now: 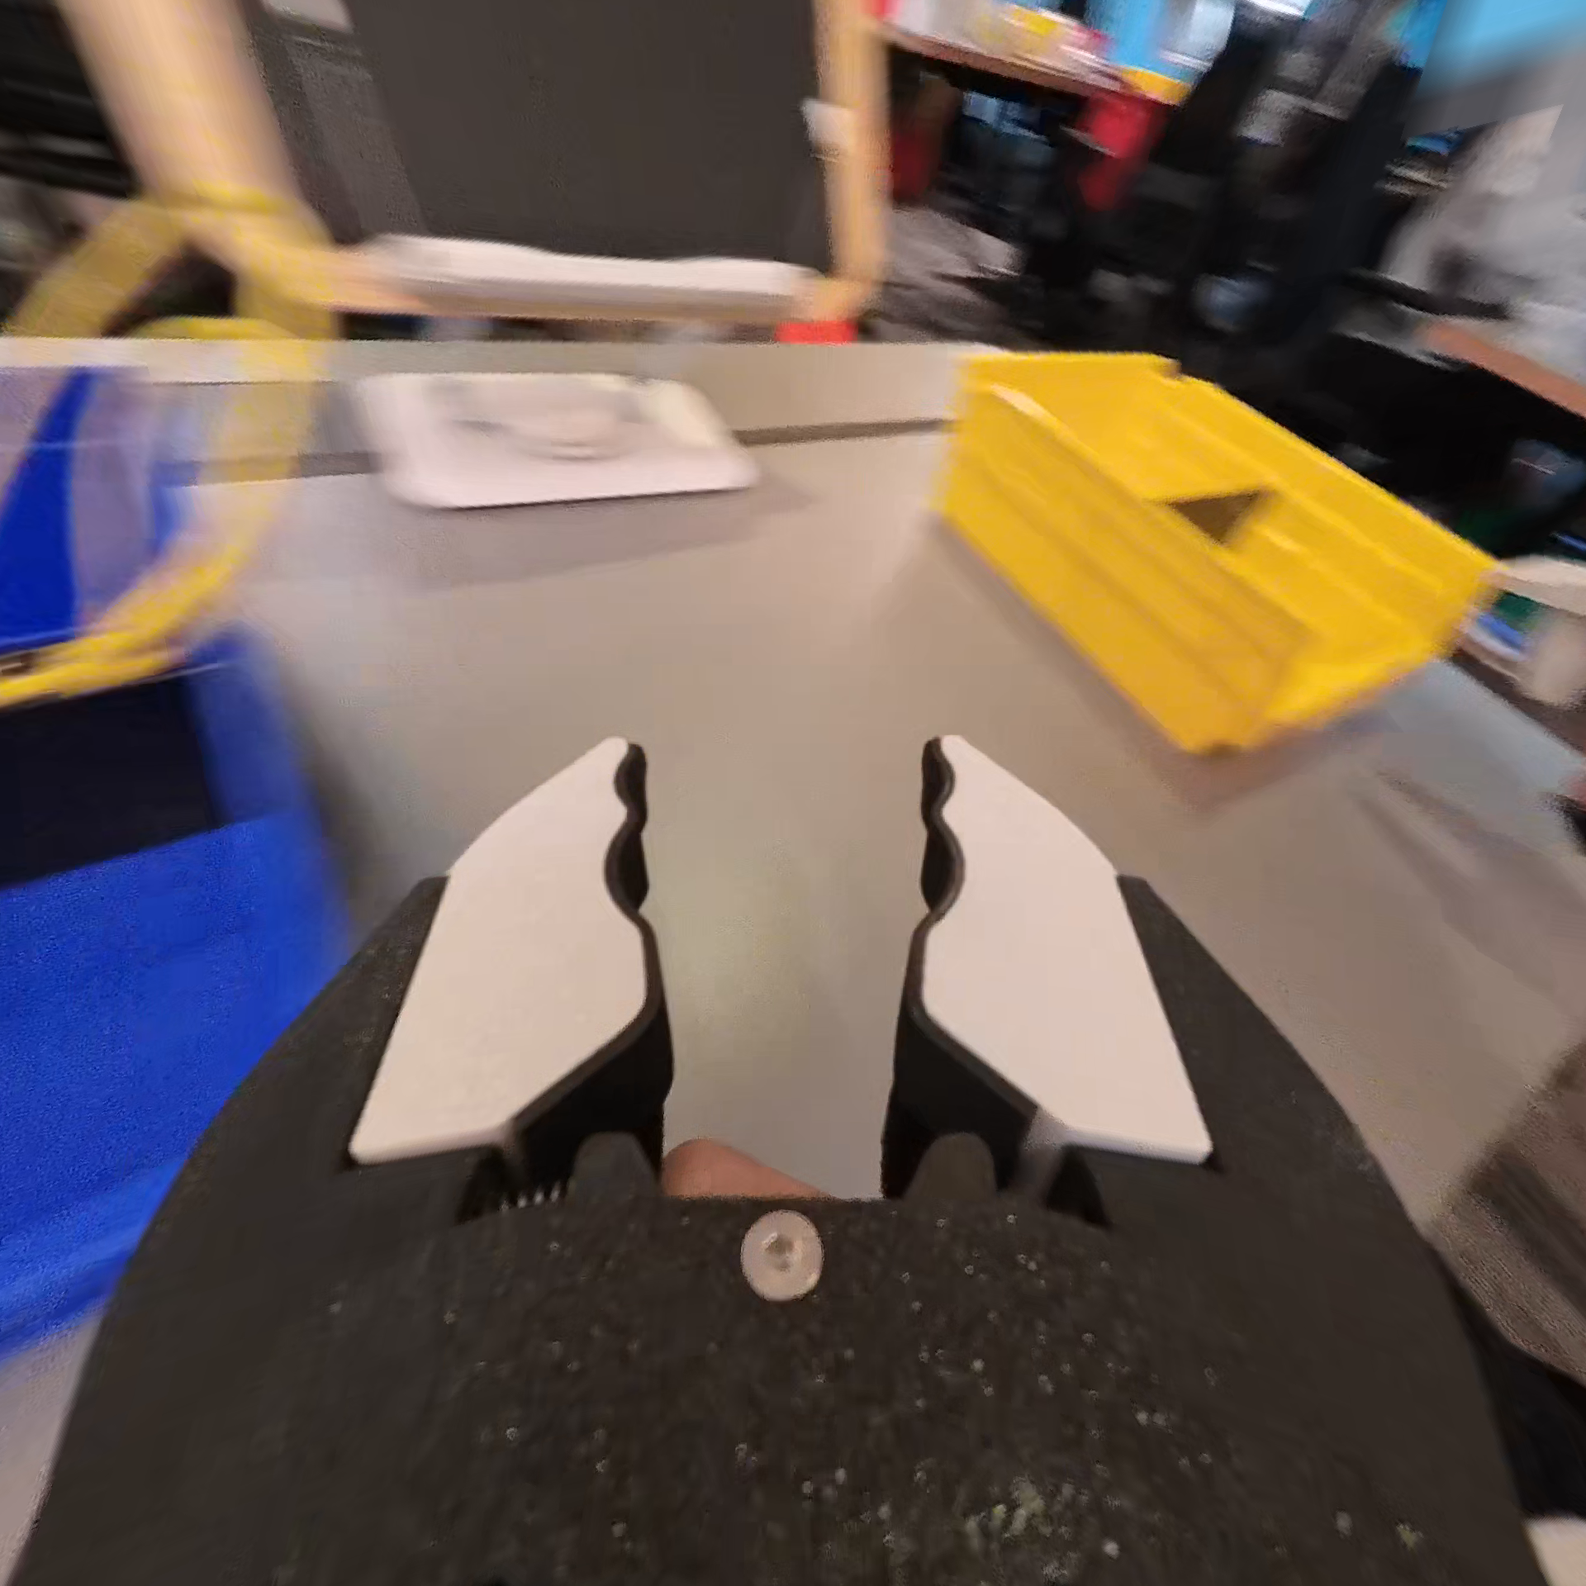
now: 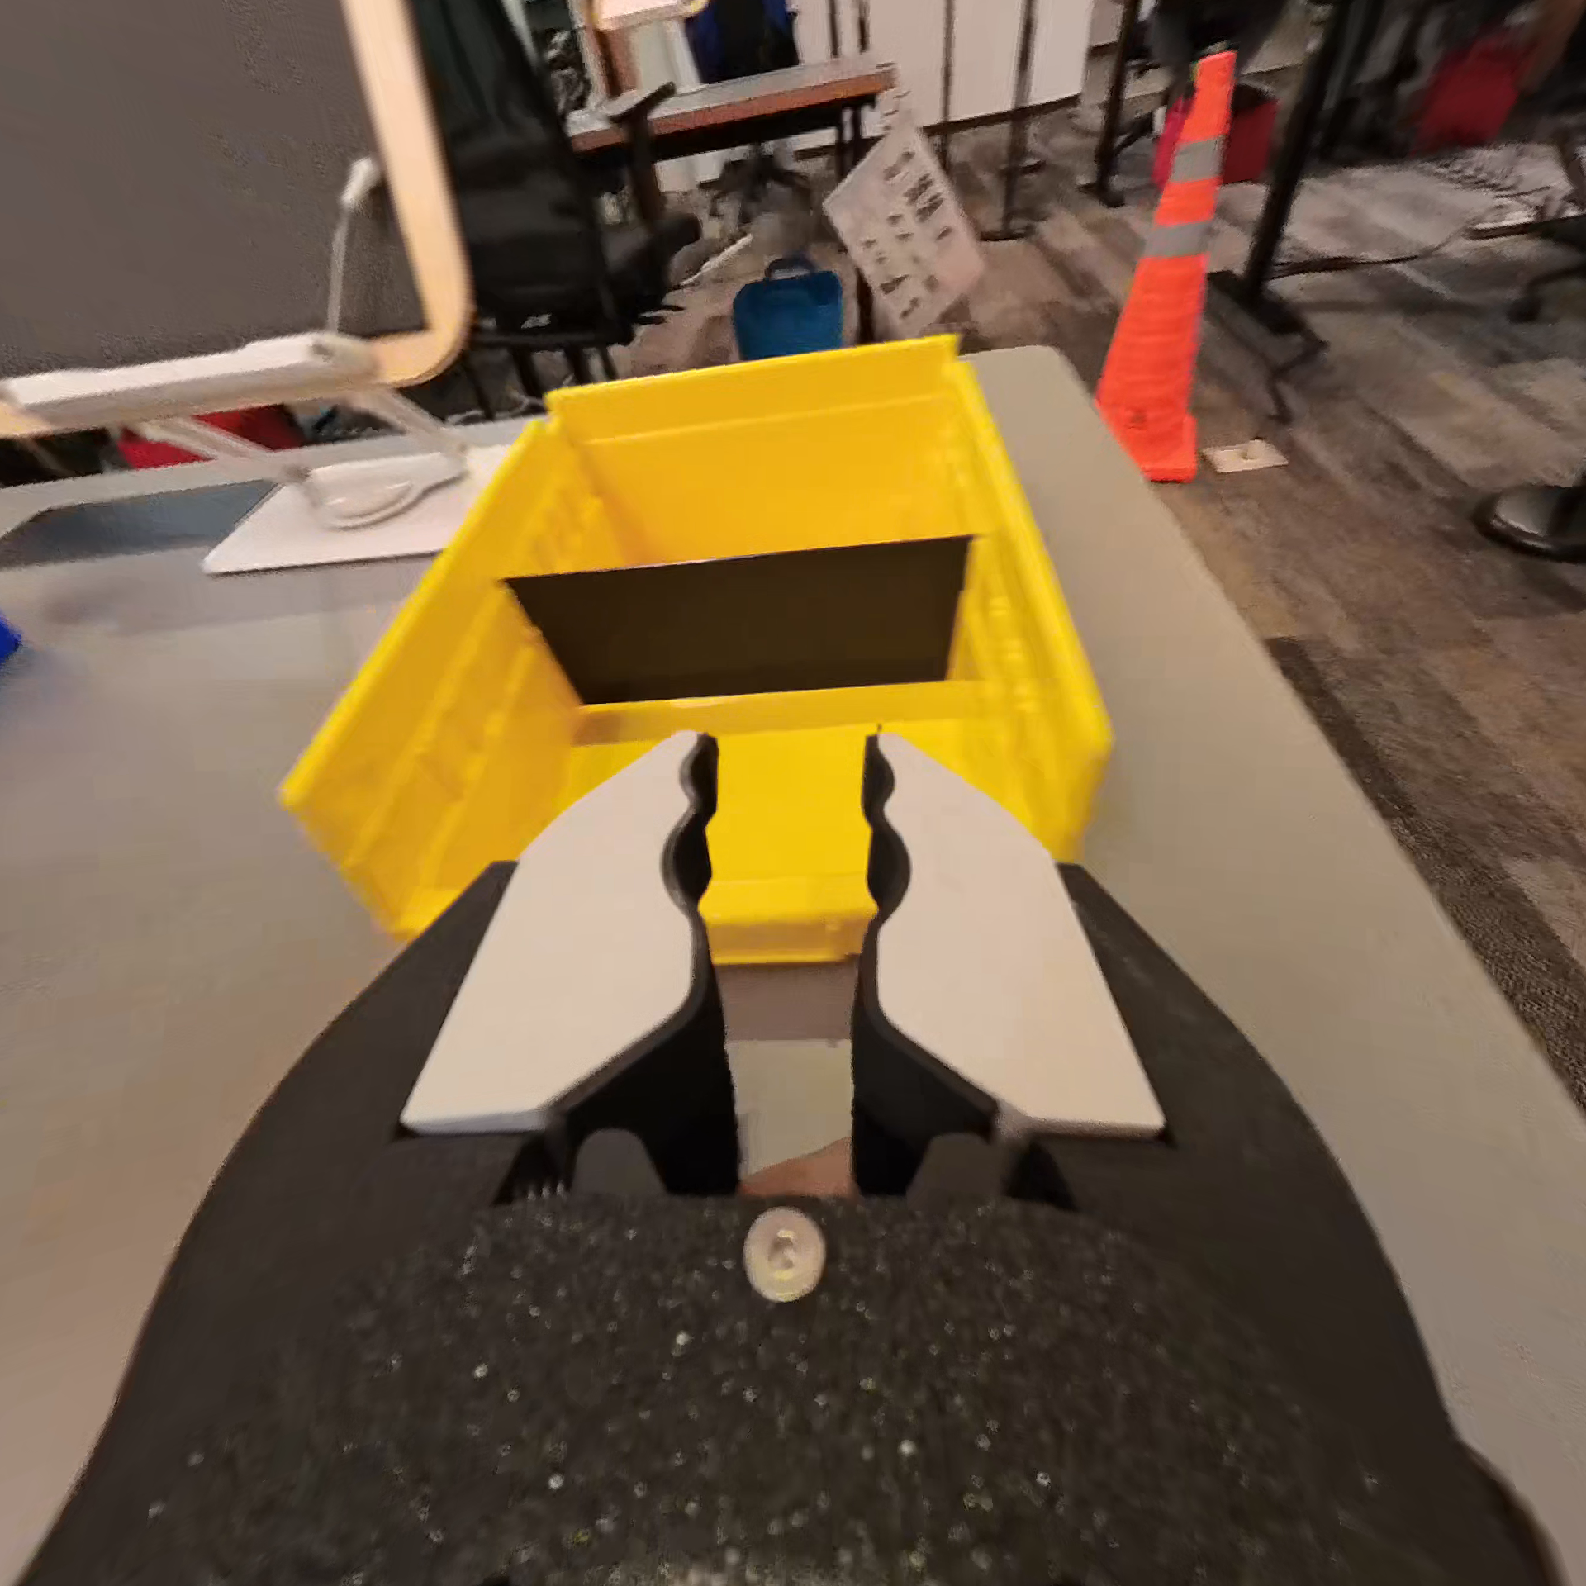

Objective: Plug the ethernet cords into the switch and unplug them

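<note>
left gripper [image 1: 785, 755]: level above grey table [image 1: 772, 652], fingers apart, empty | right gripper [image 2: 788, 747]: tilted down at yellow bin [image 2: 412, 772], fingers apart, empty

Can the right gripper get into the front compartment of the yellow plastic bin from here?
Probably yes: the right gripper is open, empty and aimed over the yellow plastic bin's low front lip, nothing between; the black divider stands farther back.
</note>
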### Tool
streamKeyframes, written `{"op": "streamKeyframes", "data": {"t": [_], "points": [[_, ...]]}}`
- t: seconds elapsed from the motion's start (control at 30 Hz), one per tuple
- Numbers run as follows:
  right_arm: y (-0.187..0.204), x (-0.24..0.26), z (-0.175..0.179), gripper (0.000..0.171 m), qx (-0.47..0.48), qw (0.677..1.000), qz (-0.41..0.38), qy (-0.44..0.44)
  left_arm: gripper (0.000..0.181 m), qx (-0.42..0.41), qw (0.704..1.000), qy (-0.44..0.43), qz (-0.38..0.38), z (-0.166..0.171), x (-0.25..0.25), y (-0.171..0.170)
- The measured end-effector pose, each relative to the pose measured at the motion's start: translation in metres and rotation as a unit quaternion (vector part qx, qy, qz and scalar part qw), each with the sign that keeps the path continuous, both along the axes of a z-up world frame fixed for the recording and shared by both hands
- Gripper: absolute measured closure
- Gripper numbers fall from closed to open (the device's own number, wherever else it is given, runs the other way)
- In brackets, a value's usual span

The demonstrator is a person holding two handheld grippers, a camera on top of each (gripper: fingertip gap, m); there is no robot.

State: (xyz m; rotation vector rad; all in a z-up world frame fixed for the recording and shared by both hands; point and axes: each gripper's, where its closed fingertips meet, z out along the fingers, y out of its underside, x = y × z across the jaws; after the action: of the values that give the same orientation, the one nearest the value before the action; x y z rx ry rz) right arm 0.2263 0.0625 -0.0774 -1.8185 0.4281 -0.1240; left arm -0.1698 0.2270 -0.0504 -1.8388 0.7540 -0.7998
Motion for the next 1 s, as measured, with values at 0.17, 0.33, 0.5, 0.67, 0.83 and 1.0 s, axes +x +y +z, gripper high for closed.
{"op": "streamKeyframes", "data": {"t": [0.17,0.33,0.5,0.67,0.83,1.0], "points": [[0.044,-0.095,0.024,0.139,0.045,0.995,0.088,-0.021,0.119,0.028,0.982,0.046,0.183,0.001,-0.205,0.066],[0.062,-0.238,0.003,0.140,0.074,0.957,0.266,0.089,0.115,-0.011,0.970,0.149,0.194,-0.055,-0.293,0.104],[0.066,-0.287,-0.019,0.142,0.035,0.945,0.313,0.082,0.166,-0.009,0.967,0.146,0.208,-0.082,-0.299,0.127],[0.071,-0.290,-0.043,0.142,-0.006,0.944,0.318,0.085,0.177,-0.009,0.969,0.116,0.217,-0.081,-0.300,0.132],[0.068,-0.282,-0.040,0.142,0.006,0.943,0.315,0.112,0.145,0.021,0.954,0.143,0.264,-0.051,-0.313,0.127],[0.066,-0.277,-0.039,0.141,0.008,0.940,0.320,0.118,0.137,0.036,0.987,0.140,0.071,0.013,-0.238,0.118]]}}
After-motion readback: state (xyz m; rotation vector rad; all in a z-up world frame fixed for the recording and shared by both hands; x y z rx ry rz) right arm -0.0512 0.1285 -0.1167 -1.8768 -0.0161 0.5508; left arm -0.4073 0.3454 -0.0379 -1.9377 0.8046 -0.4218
